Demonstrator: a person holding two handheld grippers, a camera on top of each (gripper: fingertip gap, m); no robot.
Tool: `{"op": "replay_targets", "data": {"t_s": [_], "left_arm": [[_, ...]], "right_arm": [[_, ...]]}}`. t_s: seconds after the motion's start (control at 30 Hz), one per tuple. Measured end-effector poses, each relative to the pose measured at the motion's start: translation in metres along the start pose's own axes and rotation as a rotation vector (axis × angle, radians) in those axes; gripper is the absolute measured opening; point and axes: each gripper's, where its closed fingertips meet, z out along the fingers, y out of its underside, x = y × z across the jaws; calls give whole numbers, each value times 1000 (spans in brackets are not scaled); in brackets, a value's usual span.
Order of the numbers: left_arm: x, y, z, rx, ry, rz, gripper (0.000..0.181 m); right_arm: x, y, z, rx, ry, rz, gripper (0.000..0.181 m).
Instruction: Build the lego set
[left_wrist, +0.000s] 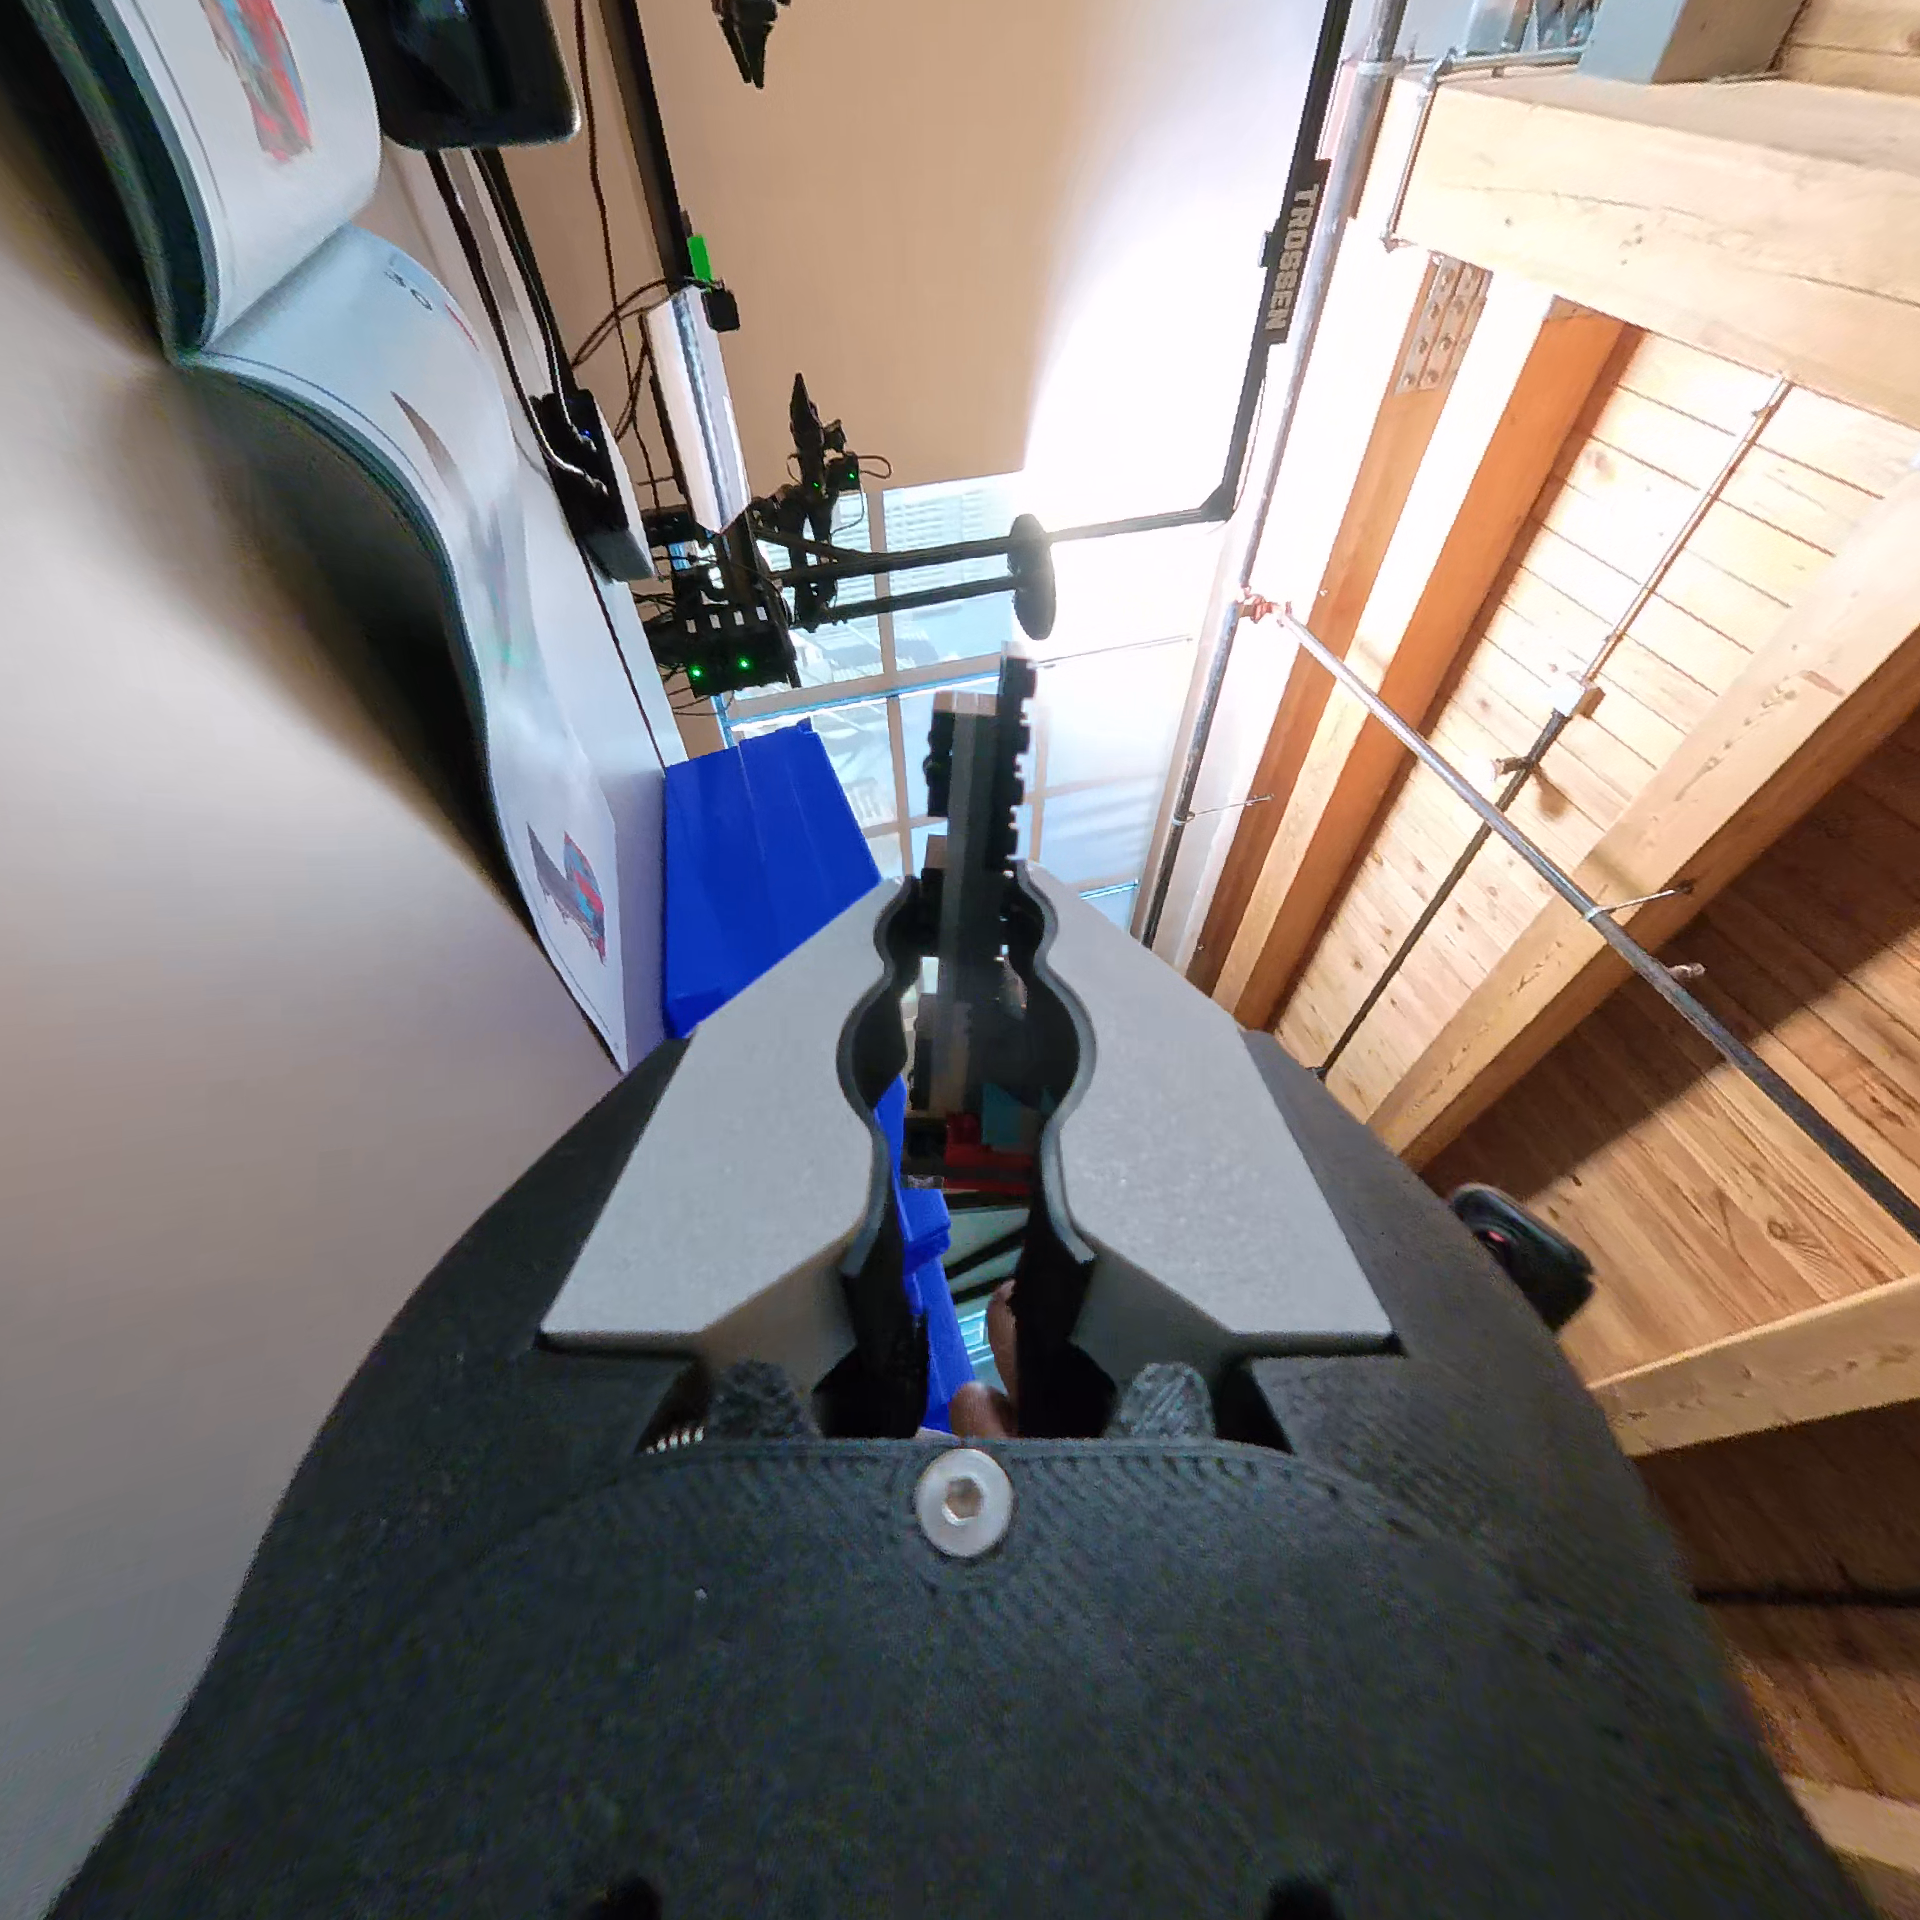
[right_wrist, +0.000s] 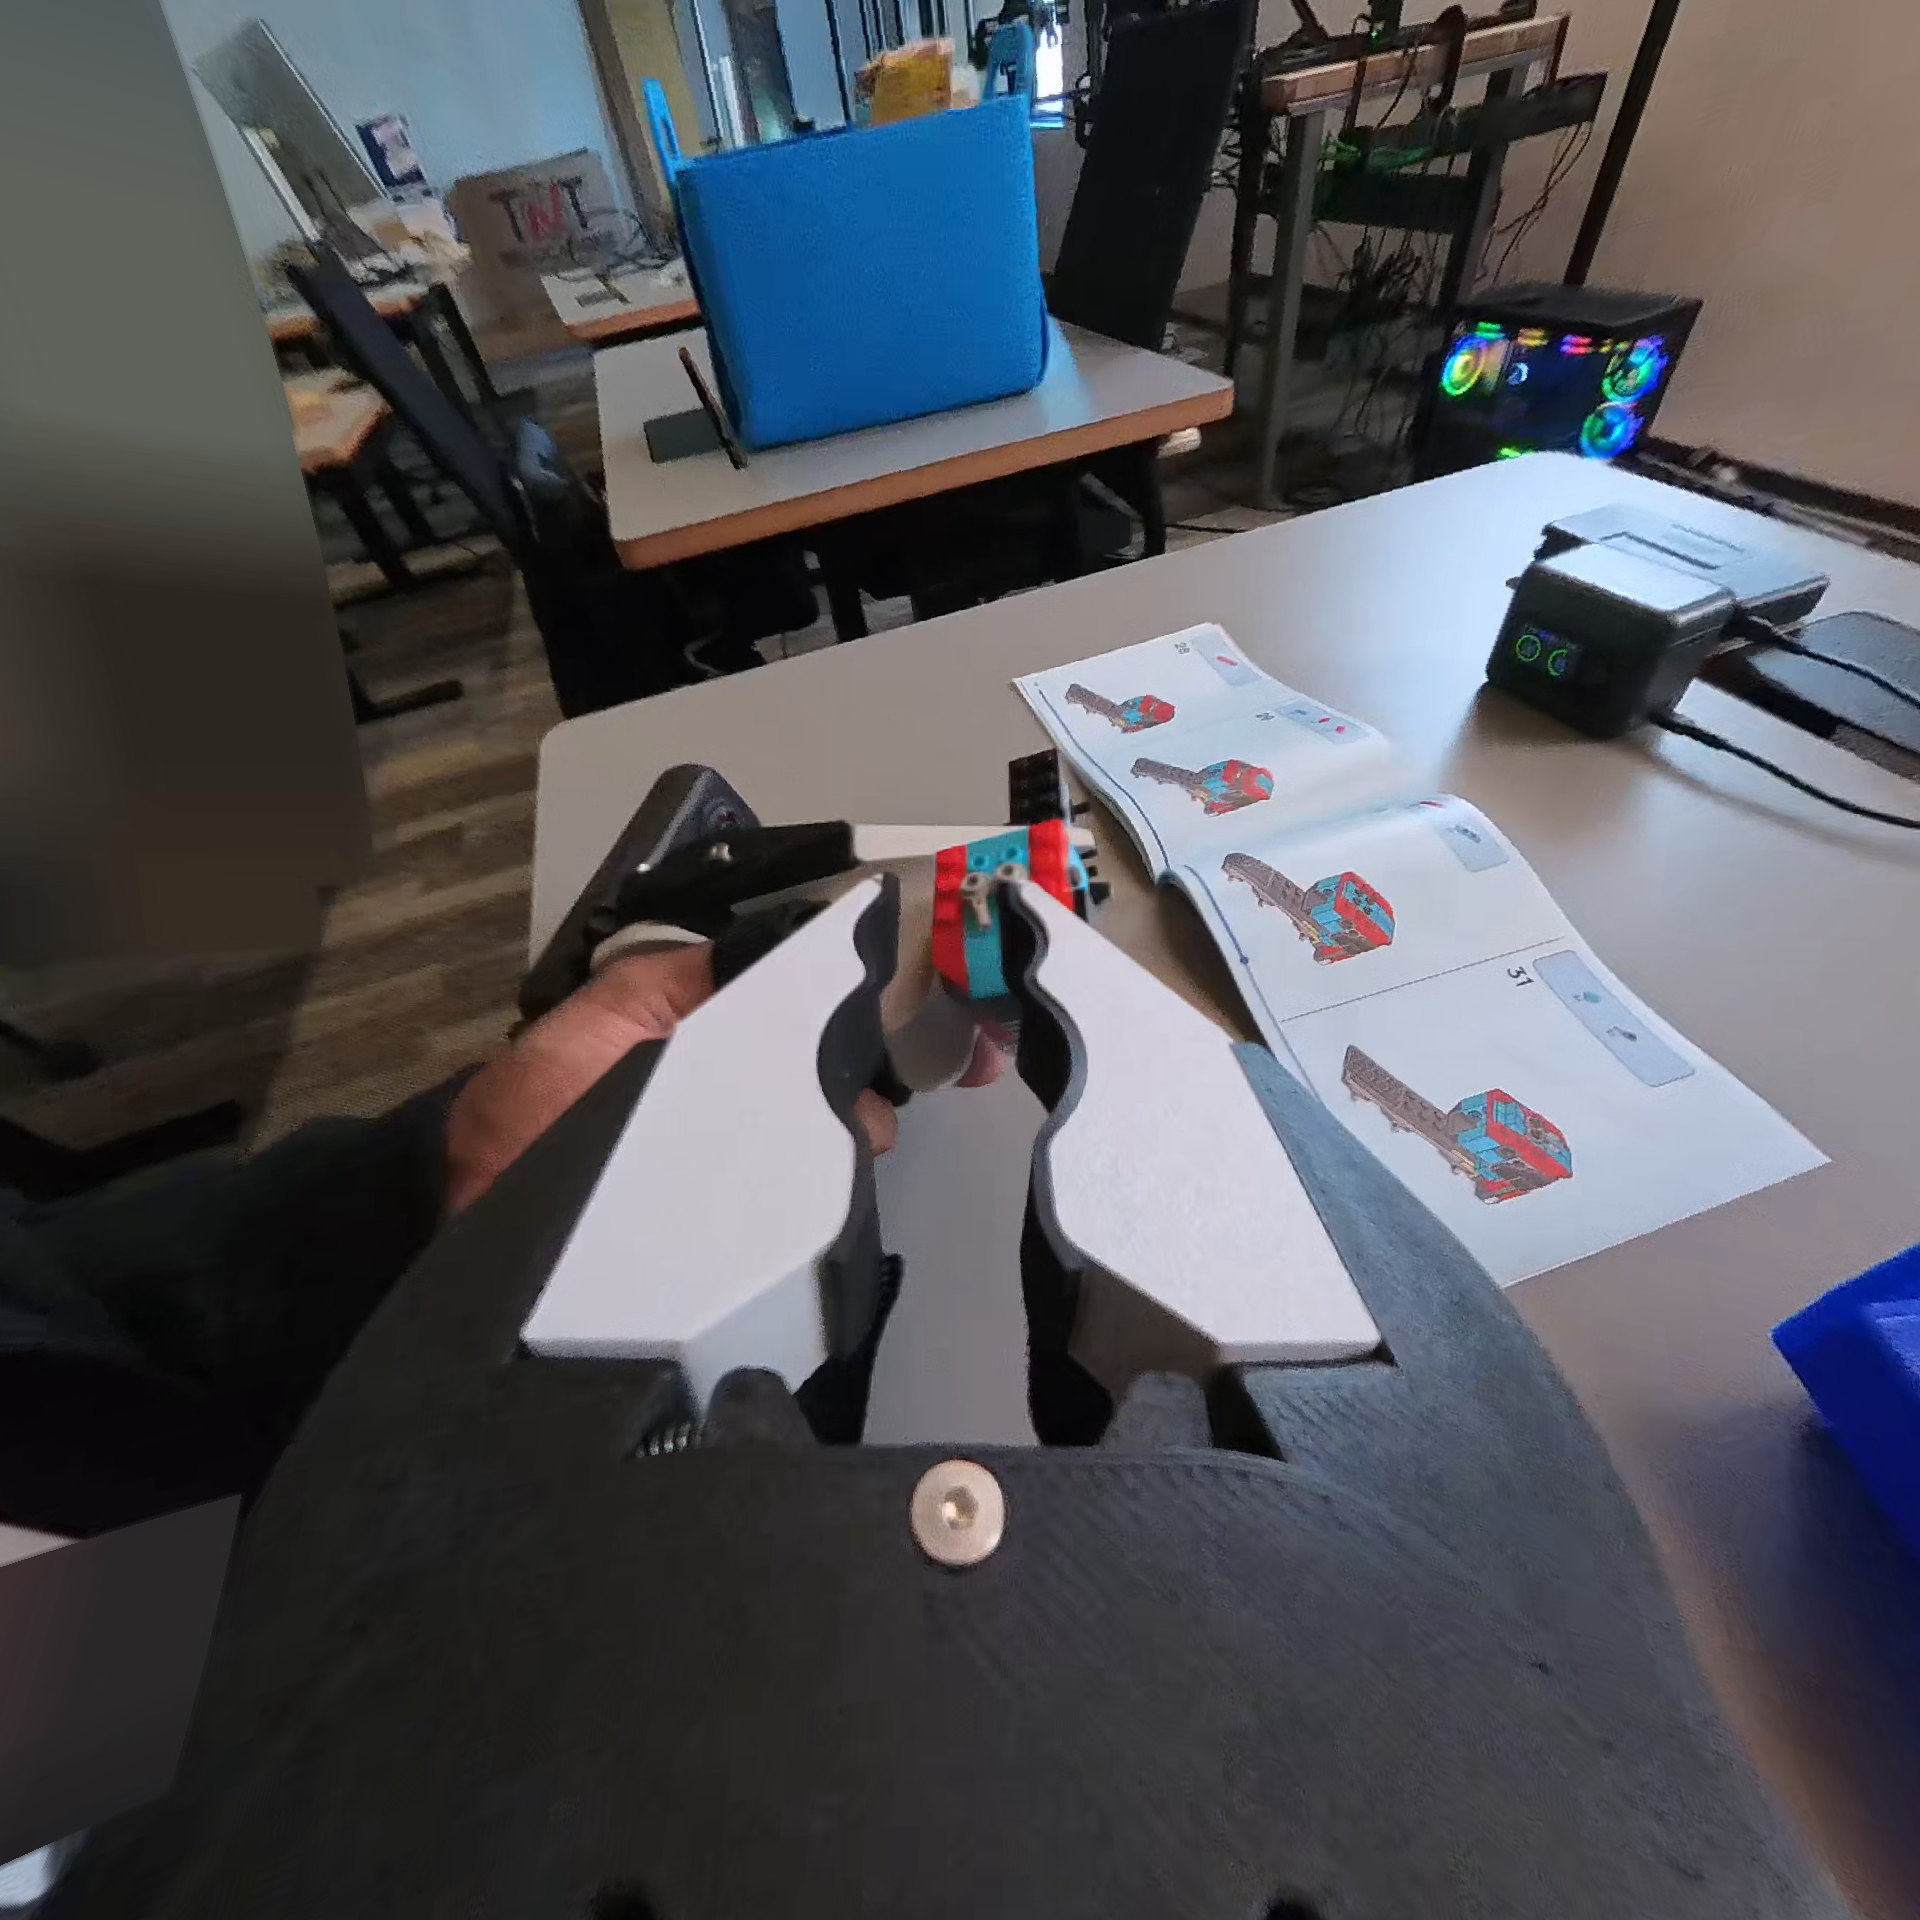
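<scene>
My left gripper (left_wrist: 971, 896) is shut on the lego model (left_wrist: 982, 810), a long grey beam with black studded bricks, and holds it in the air, turned on its side. In the right wrist view the model's red and teal cab (right_wrist: 982, 935) faces my right gripper (right_wrist: 948, 885), with the left gripper's body (right_wrist: 727, 868) and a hand (right_wrist: 582, 1029) behind it. My right gripper's jaws stand apart just in front of the cab. A small grey piece (right_wrist: 982, 896) sits on the cab's face against the right fingertip (right_wrist: 1023, 904); nothing spans the jaws.
An open instruction booklet (right_wrist: 1351, 914) lies on the grey table (right_wrist: 1299, 592), with small black bricks (right_wrist: 1039, 779) beside it. A black charger box with cables (right_wrist: 1600, 644) stands at the far right. A blue bin (right_wrist: 1860, 1382) is at the near right. The booklet (left_wrist: 312, 343) and the blue bin (left_wrist: 758, 883) also show in the left wrist view. My right fingertips sit around 8 cm from my left ones.
</scene>
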Motion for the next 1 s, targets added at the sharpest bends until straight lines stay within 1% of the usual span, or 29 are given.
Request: {"op": "replay_targets", "data": {"t_s": [0.1, 0.23, 0.67, 0.9, 1.0], "left_arm": [[0, 1, 0, 6, -5, 1, 15], [3, 1, -1, 13, 0, 11, 15], [2, 4, 1, 2, -7, 28, 15], [-2, 6, 1, 6, -33, 33, 15], [-3, 7, 1, 8, -34, 27, 15]], "right_arm": [[-2, 10, 5, -33, 41, -35, 16], [-4, 16, 8, -32, 60, -20, 15], [-1, 17, 11, -10, 117, -49, 15], [-6, 24, 15, -31, 102, -64, 14], [-5, 22, 15, -27, 116, -81, 14]]}}
